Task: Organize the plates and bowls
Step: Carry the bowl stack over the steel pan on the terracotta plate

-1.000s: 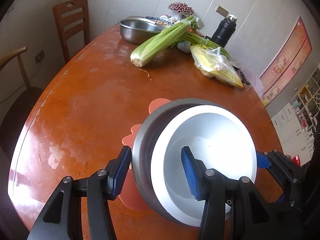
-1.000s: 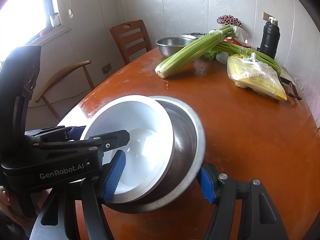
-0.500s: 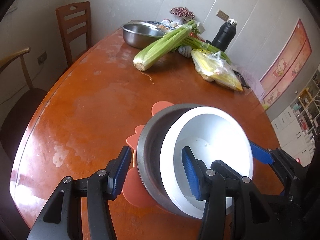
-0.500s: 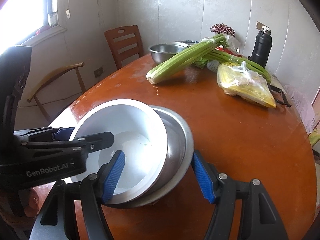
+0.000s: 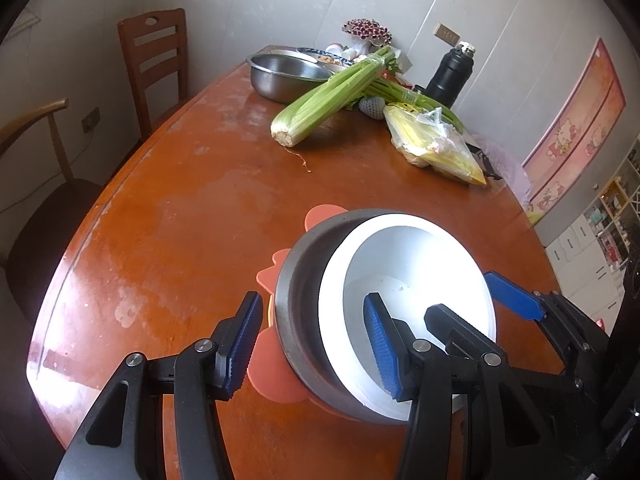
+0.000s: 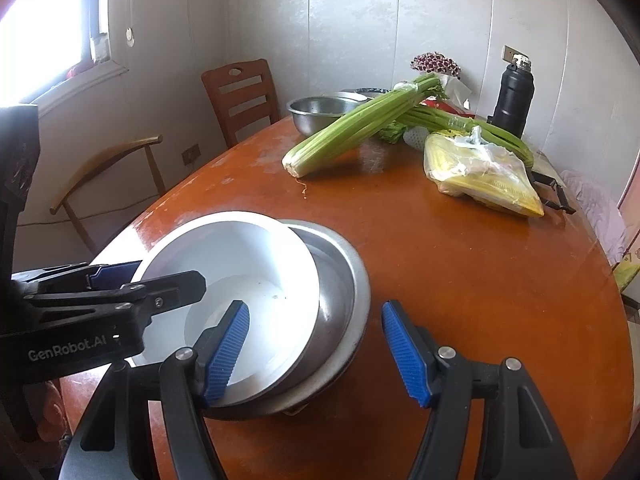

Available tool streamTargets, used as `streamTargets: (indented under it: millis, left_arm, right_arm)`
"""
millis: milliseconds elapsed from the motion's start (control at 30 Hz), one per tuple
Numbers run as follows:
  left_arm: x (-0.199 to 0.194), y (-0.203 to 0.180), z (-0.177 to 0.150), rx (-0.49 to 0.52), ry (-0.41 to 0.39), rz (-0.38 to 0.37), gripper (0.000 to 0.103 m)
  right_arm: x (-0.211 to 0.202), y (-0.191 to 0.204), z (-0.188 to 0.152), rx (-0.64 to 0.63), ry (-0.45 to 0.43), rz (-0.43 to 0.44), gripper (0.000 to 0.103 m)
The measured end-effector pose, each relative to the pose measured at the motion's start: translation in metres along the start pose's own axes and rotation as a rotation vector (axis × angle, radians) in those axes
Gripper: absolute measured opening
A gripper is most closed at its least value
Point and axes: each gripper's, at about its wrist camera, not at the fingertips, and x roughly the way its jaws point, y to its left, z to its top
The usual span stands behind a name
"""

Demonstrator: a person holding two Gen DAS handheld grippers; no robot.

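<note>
In the left wrist view, the round reddish-brown wooden table point(image 5: 192, 216) curves away at the left of the frame, its rim running from the lower left up toward the two wooden chairs point(image 5: 154, 56) by the wall. A broad bare stretch of tabletop fills the left and centre. At lower centre the left gripper point(image 5: 312, 340) has its jaws spread wide: one blue pad sits outside the grey steel bowl point(image 5: 298, 300), the other inside the white round bowl point(image 5: 416, 300) nested, tilted, in it, neither pad pressing. Both bowls rest on an orange scalloped plastic plate point(image 5: 276, 380), near the table's front edge. At lower right the right gripper's fingers point(image 5: 512, 294) reach across the white bowl's rim.

In the right wrist view, the left gripper's black body fills the left edge, a window above it. The right gripper point(image 6: 316, 350), low in the frame, is also released, straddling the right-hand side of the nested bowls without touching them. Open table lies to the right, up to its curved far edge. Across the top sit a second, larger steel basin point(image 6: 324, 114), a bundle of green celery point(image 6: 352, 132), a clear bag of yellow vegetables point(image 6: 484, 174) and a black flask point(image 6: 514, 96) before the pale panelled wall.
</note>
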Motion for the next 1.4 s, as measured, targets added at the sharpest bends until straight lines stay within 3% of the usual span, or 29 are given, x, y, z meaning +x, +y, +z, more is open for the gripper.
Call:
streamTargets:
  millis: [367,833,1267,1400]
  left_arm:
    - [-0.013,0.0,-0.002,-0.015,-0.042,0.032,0.054]
    - [0.024,0.008,0.001,-0.078,0.063,-0.036,0.055]
    - [0.026,0.009,0.002,-0.067,0.042,-0.059,0.057]
    - [0.026,0.012,0.002,-0.072,0.025,-0.027,0.058]
  right_arm:
    - [-0.002,-0.003,-0.001,0.008,-0.008,0.004,0.07]
    - [-0.003,-0.007,-0.003,0.019,0.008,0.029,0.073]
    - [0.004,-0.008,-0.004,0.035,0.034,0.065,0.081]
    - [0.004,-0.007,-0.004,0.034,0.032,0.059,0.082]
